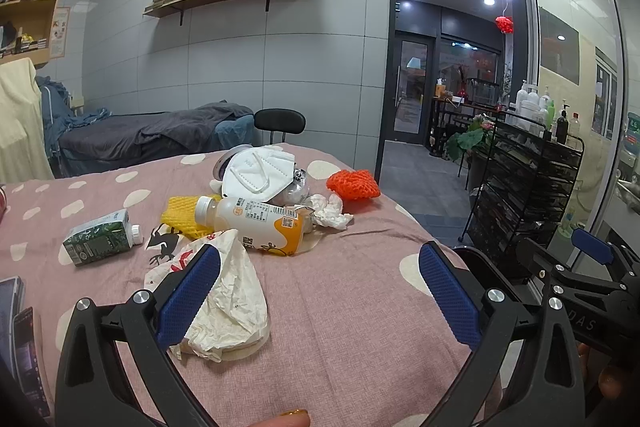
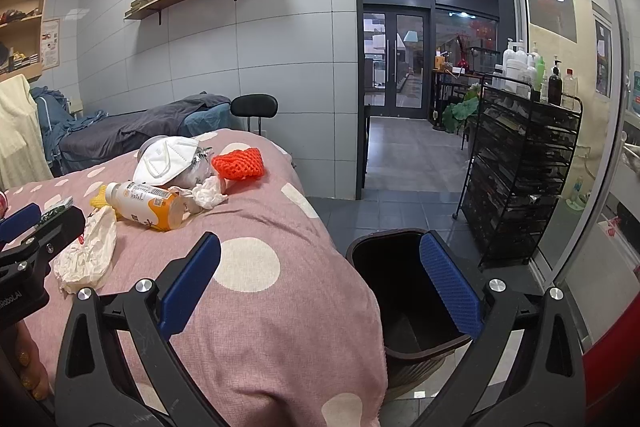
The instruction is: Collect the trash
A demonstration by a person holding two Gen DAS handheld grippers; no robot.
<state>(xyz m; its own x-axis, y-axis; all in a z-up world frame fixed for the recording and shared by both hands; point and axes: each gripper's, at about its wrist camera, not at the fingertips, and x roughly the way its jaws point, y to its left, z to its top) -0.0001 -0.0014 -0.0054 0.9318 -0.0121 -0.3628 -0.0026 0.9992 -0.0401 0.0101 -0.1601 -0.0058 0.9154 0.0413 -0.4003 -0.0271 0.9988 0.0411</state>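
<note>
Trash lies on a pink dotted bed cover [image 1: 340, 307]: a crumpled paper bag [image 1: 228, 303], a juice bottle [image 1: 256, 223] on its side, a green carton [image 1: 100, 237], yellow foam netting [image 1: 180, 215], orange foam netting [image 1: 354, 183], a white mask [image 1: 260, 173] and a crumpled tissue [image 1: 330, 211]. My left gripper [image 1: 320, 287] is open, its left finger over the paper bag. My right gripper [image 2: 320, 279] is open above the bed's corner and a dark trash bin [image 2: 400, 291] on the floor. The bottle [image 2: 148, 205], bag [image 2: 86, 253] and orange netting [image 2: 238, 163] also show in the right wrist view.
A black wire rack [image 2: 520, 179] with bottles on top stands right of the bin. A black chair [image 2: 254, 107] and a grey couch [image 2: 140, 131] are behind the bed. A phone [image 1: 24, 339] lies at the bed's left edge. An open doorway [image 2: 400, 67] lies beyond.
</note>
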